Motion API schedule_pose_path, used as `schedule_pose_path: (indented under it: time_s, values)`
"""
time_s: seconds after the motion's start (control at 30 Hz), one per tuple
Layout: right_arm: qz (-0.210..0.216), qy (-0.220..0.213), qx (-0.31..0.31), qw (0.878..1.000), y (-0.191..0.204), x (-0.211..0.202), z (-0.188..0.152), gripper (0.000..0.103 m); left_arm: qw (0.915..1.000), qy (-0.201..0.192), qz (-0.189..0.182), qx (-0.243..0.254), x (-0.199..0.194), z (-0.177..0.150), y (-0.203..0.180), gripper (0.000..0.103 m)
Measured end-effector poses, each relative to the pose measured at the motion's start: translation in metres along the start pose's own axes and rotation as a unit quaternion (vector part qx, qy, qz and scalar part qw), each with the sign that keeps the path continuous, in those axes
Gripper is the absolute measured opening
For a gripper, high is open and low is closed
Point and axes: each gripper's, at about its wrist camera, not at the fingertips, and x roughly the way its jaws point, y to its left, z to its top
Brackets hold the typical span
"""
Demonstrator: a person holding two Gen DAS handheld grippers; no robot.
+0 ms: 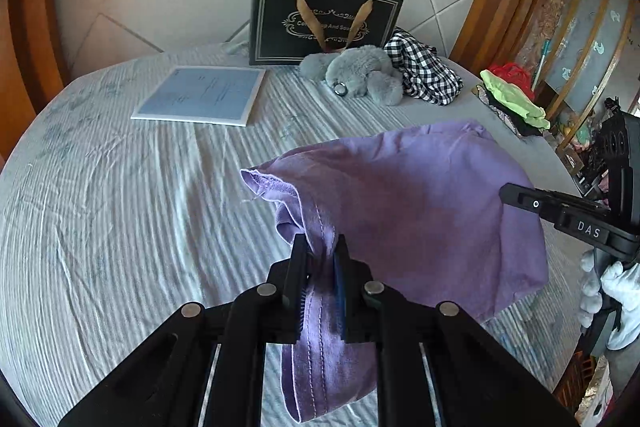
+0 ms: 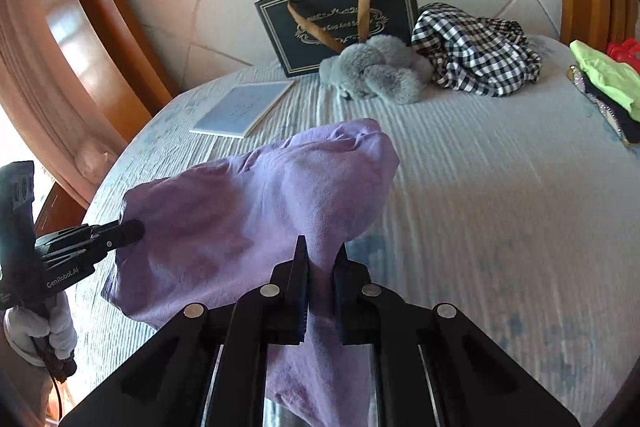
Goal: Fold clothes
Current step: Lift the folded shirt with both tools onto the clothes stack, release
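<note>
Purple garment (image 1: 420, 195) clamped in both grippers' jaws, grey plush toy (image 1: 360, 75), booklet (image 1: 204, 95), black bag (image 1: 320, 19) beyond.

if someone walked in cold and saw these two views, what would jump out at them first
The purple garment dominates: it is held up over the bed, pinched at one end by the left gripper and at the other by the right gripper. Behind it, at the headboard, stand a black gift bag with a grey plush toy and a checked cloth beside it.
</note>
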Motion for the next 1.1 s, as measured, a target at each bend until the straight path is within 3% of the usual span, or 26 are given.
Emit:
schedule_pose_path:
  time_s: [0.17,0.33,0.53,0.83,1.1]
  values:
    - [-0.036,-0.019,0.003,0.999,-0.051,-0.040,0.014,0.009,0.9989,-0.005,-0.029,0.037,0.017,0.025,-0.067,0.010]
    - [-0.051,-0.034,-0.002,0.998,-0.130,-0.073,0.034,0.009,0.9971,-0.006,-0.042,0.064,0.044,0.059,-0.147,0.010]
    - [-0.068,-0.052,-0.010,0.996,-0.225,-0.112,0.058,0.008,0.9969,-0.026,-0.041,0.062,0.082,0.120,-0.248,0.010]
    - [-0.055,-0.067,-0.083,0.993,-0.380,-0.164,0.150,0.008,0.9975,-0.056,-0.038,0.018,0.145,0.226,-0.387,0.010]
    - [-0.043,-0.088,-0.074,0.992,-0.476,-0.161,0.234,0.009,0.9975,-0.062,-0.010,0.031,0.201,0.314,-0.454,0.010]
